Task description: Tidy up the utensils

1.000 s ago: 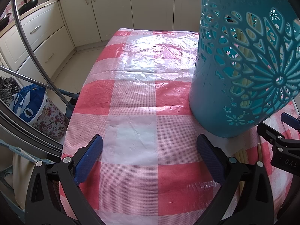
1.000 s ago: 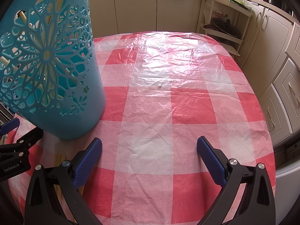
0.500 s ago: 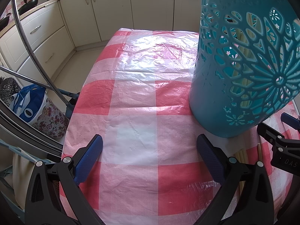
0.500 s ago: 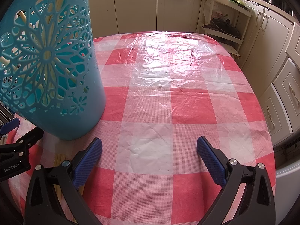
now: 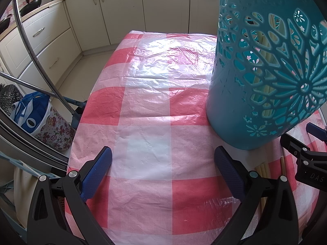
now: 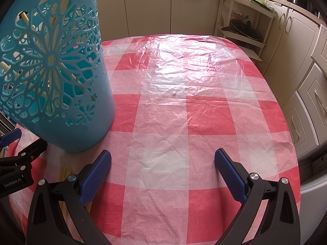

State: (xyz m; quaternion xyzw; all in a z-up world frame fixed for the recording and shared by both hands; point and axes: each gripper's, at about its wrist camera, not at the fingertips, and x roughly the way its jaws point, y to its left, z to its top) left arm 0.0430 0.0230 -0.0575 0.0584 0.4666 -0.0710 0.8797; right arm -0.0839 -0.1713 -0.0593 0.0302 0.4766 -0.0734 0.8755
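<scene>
On the checked table (image 5: 147,134), a blue holder (image 5: 235,102) stands by loose chopsticks (image 5: 263,168); both grippers (image 5: 163,169) (image 6: 163,169) stay wide apart, nothing moved.

Home kitchen, cream cabinets (image 5: 167,8) with drawers (image 6: 318,102), checked tablecloth (image 6: 184,106), pan (image 5: 30,3) on counter, pot-lid rack (image 6: 243,26)

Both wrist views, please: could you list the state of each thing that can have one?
Left gripper: open, empty, above the tablecloth.
Right gripper: open, empty.
Teal perforated plastic utensil holder: upright on the table, pale chopsticks inside.
Loose pale wooden chopsticks: lying flat on the tablecloth, in front of the holder.
Red-and-white checked plastic tablecloth: spread out, wrinkled.
Cream cabinet doors: shut.
</scene>
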